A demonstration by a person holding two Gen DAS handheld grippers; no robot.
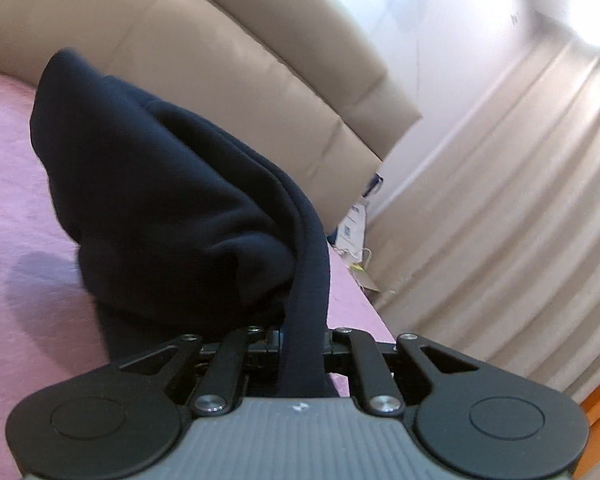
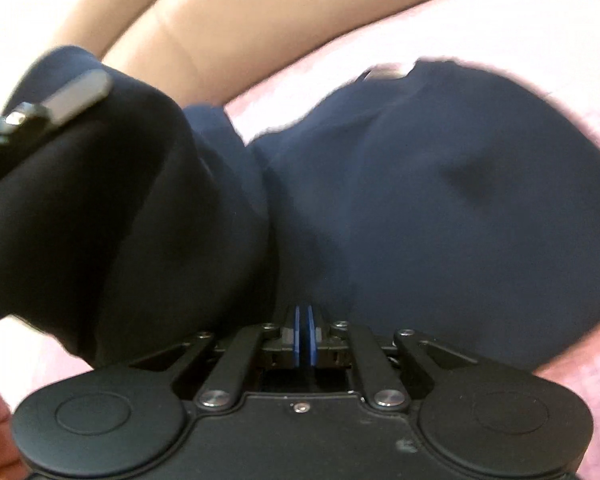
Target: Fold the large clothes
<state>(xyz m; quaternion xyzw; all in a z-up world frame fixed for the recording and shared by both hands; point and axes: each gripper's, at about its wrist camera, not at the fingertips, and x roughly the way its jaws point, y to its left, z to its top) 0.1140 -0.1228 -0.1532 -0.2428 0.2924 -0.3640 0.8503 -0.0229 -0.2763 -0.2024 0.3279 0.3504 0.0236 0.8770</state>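
Left gripper point(image 1: 302, 332) clamped on edge of navy garment point(image 1: 160, 200), cloth rising off pink bedspread point(image 1: 16, 184) toward beige headboard point(image 1: 220, 80). Right gripper point(image 2: 303, 332) closed, nothing visibly between its pads, low over garment body. Garment's long axis runs from left gripper toward headboard; left hand leads fold.

Left wrist view: the garment point(image 1: 160, 200) hides the fingertips of the left tongs point(image 1: 302, 336); a folded strip runs between the jaws and covers the pads. Small items point(image 1: 356, 232) beside the bed point(image 1: 20, 200) are too small to identify. The curtain point(image 1: 500, 200) is cut off at the right edge.

Right wrist view: the whole picture is motion-blurred. The right tongs point(image 2: 305, 320) press their pads together, tips buried against cloth; whether fabric is pinched cannot be told. The left tongs' finger point(image 2: 76, 94) shows only in part, cut off at the left edge.
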